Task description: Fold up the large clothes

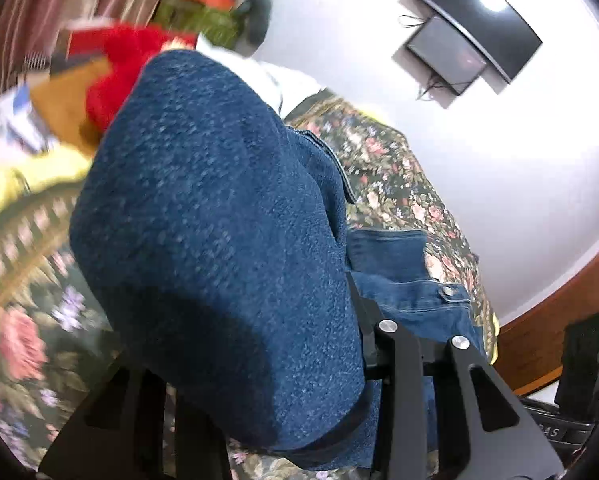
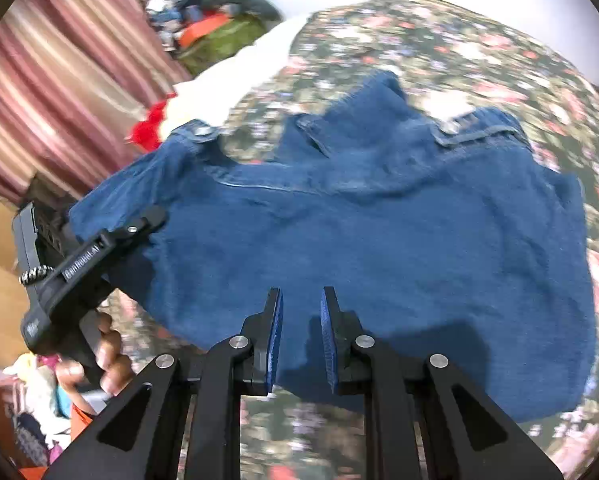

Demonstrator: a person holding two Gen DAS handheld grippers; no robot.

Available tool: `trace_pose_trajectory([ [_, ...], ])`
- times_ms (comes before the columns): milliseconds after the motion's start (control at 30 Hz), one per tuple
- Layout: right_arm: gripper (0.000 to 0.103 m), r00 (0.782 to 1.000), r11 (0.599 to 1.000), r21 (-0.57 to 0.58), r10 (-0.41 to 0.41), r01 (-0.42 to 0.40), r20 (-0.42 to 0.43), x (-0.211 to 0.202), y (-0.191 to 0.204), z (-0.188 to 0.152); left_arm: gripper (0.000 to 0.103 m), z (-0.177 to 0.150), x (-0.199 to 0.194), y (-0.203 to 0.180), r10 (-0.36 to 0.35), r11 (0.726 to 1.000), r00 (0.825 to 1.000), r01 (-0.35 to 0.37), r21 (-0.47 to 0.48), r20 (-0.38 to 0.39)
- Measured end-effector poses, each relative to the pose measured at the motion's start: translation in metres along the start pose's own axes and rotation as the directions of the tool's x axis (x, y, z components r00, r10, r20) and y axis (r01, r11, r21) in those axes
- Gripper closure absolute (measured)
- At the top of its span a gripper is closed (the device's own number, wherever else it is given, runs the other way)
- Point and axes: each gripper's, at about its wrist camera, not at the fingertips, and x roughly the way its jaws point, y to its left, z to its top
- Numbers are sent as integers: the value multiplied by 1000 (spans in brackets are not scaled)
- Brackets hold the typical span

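Observation:
A blue denim jacket (image 2: 379,220) lies spread on a floral bedspread (image 2: 459,60), its collar at the far side. At its left edge my left gripper (image 2: 155,214) is shut on the denim and holds that part raised; a hand (image 2: 107,348) grips its handle. In the left wrist view the lifted denim (image 1: 219,220) drapes over the jaws and hides the fingertips; only one black finger (image 1: 361,312) shows. My right gripper (image 2: 302,290) stands at the near hem, its blue pads close together with denim filling the narrow gap.
A heap of red, green and white clothes (image 2: 219,36) sits at the bed's far left, beside a striped curtain (image 2: 59,80). More clothes (image 2: 31,412) lie at the lower left. A dark screen (image 1: 479,36) hangs on the white wall, above a wooden edge (image 1: 559,312).

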Motion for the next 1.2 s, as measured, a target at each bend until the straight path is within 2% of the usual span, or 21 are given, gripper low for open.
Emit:
trace_pose_trajectory([
  [67, 89, 999, 999, -6, 37, -37, -36, 15, 14, 0, 66, 1, -8, -8, 18, 999, 1000, -19, 35, 20],
  [200, 89, 974, 997, -6, 79, -82, -214, 75, 34, -9, 66, 5, -16, -12, 52, 995, 998, -54, 85, 30],
  [333, 89, 947, 988, 69, 150, -135, -285, 119, 34, -16, 66, -2, -7, -13, 121, 984, 992, -124, 127, 28],
  [467, 89, 925, 977, 143, 199, -160, -324, 122, 24, -11, 67, 1, -6, -21, 124, 980, 991, -129, 153, 42],
  [500, 89, 925, 977, 149, 196, -155, -327, 115, 20, -9, 68, 3, -7, -30, 122, 976, 991, -130, 176, 56],
  [567, 89, 943, 983, 132, 165, -132, -290, 92, 14, -8, 69, 7, -7, -48, 114, 967, 991, -127, 218, 74],
  [667, 89, 979, 994, 72, 92, -81, -181, 40, 3, -14, 71, 11, -4, -85, 80, 955, 993, -102, 280, 90],
  [733, 89, 995, 999, 54, 5, 1, -100, 1, -11, -17, 71, 8, -4, -119, 46, 934, 993, -80, 347, 105],
  [800, 89, 998, 995, 71, -63, 64, -23, -37, -29, -24, 72, -1, -3, -148, 3, 912, 995, -45, 408, 103],
  [900, 89, 995, 985, 151, -93, 86, 45, -84, -60, -37, 73, -24, 7, -192, -47, 864, 998, 14, 503, 53],
  [1033, 89, 982, 962, 241, -157, 128, 104, -131, -98, -61, 74, -75, 31, -227, -44, 768, 997, 76, 636, -65],
  [1100, 89, 976, 951, 270, -186, 150, 110, -146, -110, -73, 74, -104, 41, -230, -29, 721, 989, 123, 682, -148],
  [1167, 89, 972, 944, 281, -207, 171, 106, -158, -118, -85, 74, -128, 47, -231, -5, 683, 982, 142, 716, -190],
  [1200, 89, 970, 942, 283, -218, 181, 105, -162, -119, -91, 74, -142, 50, -230, 18, 648, 978, 145, 748, -206],
])
